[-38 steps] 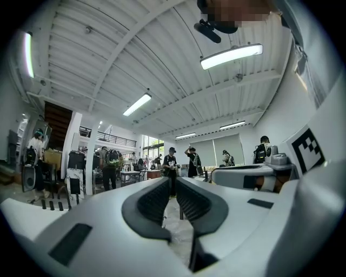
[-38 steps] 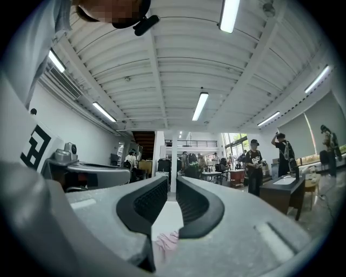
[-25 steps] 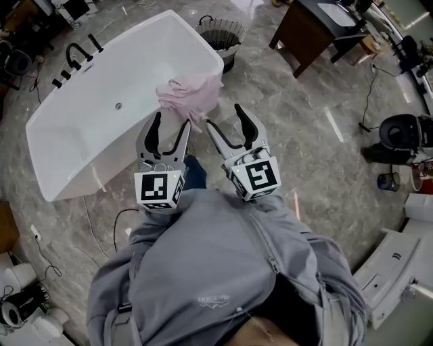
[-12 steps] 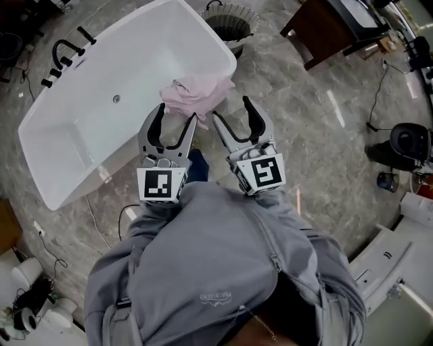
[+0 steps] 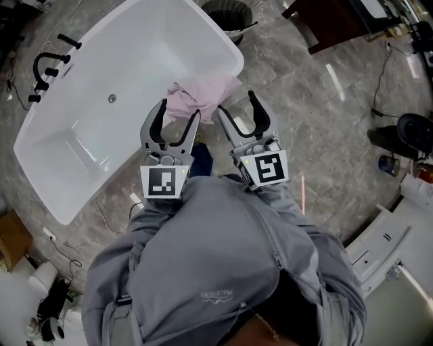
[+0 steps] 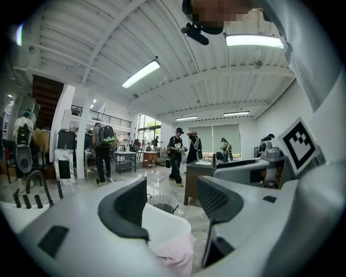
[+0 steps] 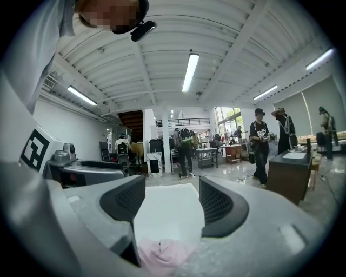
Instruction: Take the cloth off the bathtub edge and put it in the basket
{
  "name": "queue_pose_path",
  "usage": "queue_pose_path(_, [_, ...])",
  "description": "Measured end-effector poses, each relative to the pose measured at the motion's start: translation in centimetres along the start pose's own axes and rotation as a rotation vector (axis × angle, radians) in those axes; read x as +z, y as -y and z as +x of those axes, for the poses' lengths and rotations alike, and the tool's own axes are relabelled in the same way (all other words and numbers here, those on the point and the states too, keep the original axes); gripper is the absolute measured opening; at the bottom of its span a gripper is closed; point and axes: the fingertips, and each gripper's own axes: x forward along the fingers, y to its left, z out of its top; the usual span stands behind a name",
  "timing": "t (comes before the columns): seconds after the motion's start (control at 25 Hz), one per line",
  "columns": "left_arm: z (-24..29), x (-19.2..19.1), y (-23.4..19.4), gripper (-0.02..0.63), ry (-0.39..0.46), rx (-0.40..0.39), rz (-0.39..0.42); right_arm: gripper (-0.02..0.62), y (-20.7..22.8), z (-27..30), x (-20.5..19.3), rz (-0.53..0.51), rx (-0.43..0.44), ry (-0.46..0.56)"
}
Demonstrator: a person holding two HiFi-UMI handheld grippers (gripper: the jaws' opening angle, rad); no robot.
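1. The pale pink, crumpled fabric cloth (image 5: pixel 201 96) lies bunched over the near-right rim of the white oval bathtub (image 5: pixel 128 74). Part rests on the rim and part hangs down the outer wall.
2. The left gripper (image 5: pixel 178 111) has its jaws spread, with nothing between them. It is just short of the cloth's near-left side.
3. The right gripper (image 5: pixel 237 103) is likewise released and empty, at the cloth's near-right side. In both gripper views the cloth shows low between the jaws, not yet touched.
4. The cloth looks soft, light and limp. It should fold and sag when lifted, and a trailing end may drag on the smooth rim.
5. The raised bunch on top of the rim is probably the best hold. One gripper could pinch each side of it so that several folds are caught together.
6. The round, dark-rimmed open-weave basket (image 5: pixel 229 12) stands on the grey marble floor (image 5: pixel 318 135), beyond the tub's far-right end and well apart from the cloth.
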Motion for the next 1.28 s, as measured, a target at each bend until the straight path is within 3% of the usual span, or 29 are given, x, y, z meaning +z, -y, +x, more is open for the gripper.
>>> queue_pose_path(0.36, [2.6,-3.8,-2.8,0.268,-0.090,-0.039,-0.054,0.291,1.2,3.4,-3.9,0.013,-0.042,-0.134])
queue_pose_path(0.64, [4.4,-9.1,-4.4,0.276,-0.191,-0.029,-0.102,0.291,1.6,5.5,-8.9,0.019,-0.004,-0.245])
queue_pose_path(0.96, [6.8,-15.3,-4.5,0.287,-0.310,-0.035,-0.102,0.291,3.9,7.2,-16.4,0.040,0.032,-0.390])
queue_pose_path(1.28, [8.3,-21.7,-4.0,0.290,-0.414,-0.063,-0.034,0.291,5.9,8.3,-23.3,0.055,0.068,-0.494])
